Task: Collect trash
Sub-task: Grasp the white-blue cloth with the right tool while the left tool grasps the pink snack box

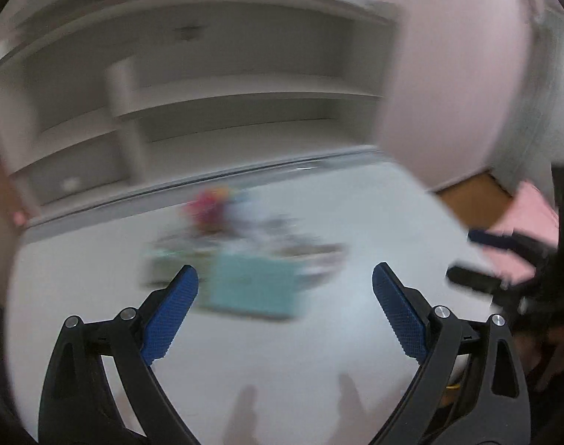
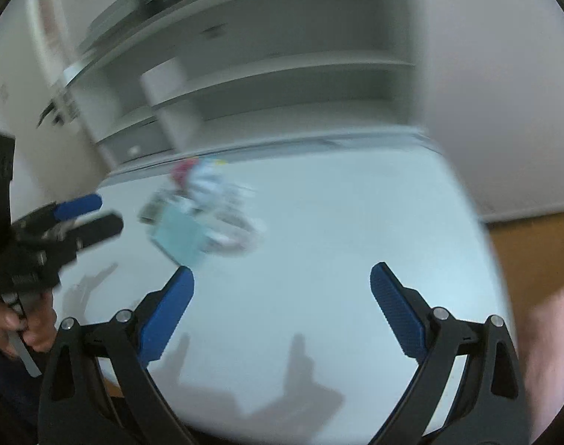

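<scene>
Left wrist view: the left gripper point(image 1: 284, 293) points down and forward over a white table point(image 1: 356, 222); the whole frame is smeared with blur.
Left jaws: spread wide, blue pads point(image 1: 170, 319) well apart, nothing between them and nothing gripped.
Trash, left view: a blurred pile of trash point(image 1: 244, 237) lies on the table beyond the fingertips, ahead of the gap and a little toward the left pad. A teal boxy piece point(image 1: 256, 285) is the nearest part; red and pale scraps sit behind it. Single items cannot be told apart.
Right gripper, left view: seen at the right edge, the right gripper point(image 1: 467, 256) shows one blue pad above one black finger, parted, over the table's right rim.
Right wrist view: the right gripper point(image 2: 282, 289) also tilts down over the table point(image 2: 356, 204).
Right jaws: wide apart, pads point(image 2: 396, 315) clear of everything, bare tabletop between them.
Trash, right view: the pile of trash point(image 2: 207, 204) sits ahead and to the left of the jaws, beyond the left pad's tip, not touching it.
Left gripper, right view: the left gripper point(image 2: 104, 211) reaches in from the left edge, fingertips near the pile but apart from it.
Hand: a hand point(image 2: 18, 326) wraps the left gripper's handle at lower left.
Background: pale shelving point(image 1: 226, 104) stands behind the table's far edge; wooden floor point(image 2: 534, 252) shows at right.
</scene>
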Available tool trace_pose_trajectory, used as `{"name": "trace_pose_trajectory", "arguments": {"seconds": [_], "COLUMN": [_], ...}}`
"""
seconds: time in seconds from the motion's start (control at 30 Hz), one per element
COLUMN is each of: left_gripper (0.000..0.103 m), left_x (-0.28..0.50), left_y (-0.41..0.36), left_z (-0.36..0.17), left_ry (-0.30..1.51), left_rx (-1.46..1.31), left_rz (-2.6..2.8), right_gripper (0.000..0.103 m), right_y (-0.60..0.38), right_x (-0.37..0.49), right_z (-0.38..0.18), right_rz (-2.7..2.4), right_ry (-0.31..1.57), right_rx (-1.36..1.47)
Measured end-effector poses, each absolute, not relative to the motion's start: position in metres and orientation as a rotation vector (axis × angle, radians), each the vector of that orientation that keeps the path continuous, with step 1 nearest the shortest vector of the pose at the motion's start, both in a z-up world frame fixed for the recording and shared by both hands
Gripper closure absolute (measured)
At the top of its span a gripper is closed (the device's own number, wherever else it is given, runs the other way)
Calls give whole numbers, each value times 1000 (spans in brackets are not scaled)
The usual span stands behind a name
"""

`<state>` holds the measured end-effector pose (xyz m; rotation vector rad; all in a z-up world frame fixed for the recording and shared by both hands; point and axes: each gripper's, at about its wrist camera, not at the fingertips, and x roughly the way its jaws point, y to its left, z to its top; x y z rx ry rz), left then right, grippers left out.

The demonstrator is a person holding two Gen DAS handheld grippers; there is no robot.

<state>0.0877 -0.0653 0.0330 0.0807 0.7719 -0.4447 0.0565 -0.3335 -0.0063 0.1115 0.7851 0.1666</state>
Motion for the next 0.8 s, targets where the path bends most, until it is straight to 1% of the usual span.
{"name": "trace_pose_trajectory", "arguments": {"seconds": [0.07,0.1,0.17,0.23,0.27,0.4,0.47,0.5,0.53,0.67,0.8], "left_gripper": [11,11,11,11,11,11,11,11,11,11,11], "left_x": [94,94,102,105,111,125,132,139,145,178,212], "left_y": [-23,-8,30,51,59,74,72,65,58,25,-11], "left_z": [21,16,6,-5,-11,-20,-20,-19,-18,-16,-12], "left_ry": [793,801,822,849,858,872,869,868,859,824,812], "left_rx": [59,53,52,52,45,48,49,55,67,132,160], "left_rz": [-377,-346,-287,-248,-234,-220,-233,-245,-259,-296,-373], "right_gripper": [12,16,19,23,24,32,43,67,81,87,87], "right_y": [-298,-286,-257,-233,-225,-209,-203,-202,-201,-223,-250], "right_x": [95,111,147,175,188,225,237,241,244,228,202], "right_z": [-8,-11,-17,-25,-29,-42,-48,-51,-53,-32,-10], "right_rz": [235,257,283,290,290,280,281,282,284,292,302], "right_ry": [812,829,870,896,909,942,960,972,984,893,840], "right_rx": [76,67,35,5,-9,-44,-63,-71,-79,-27,5]}}
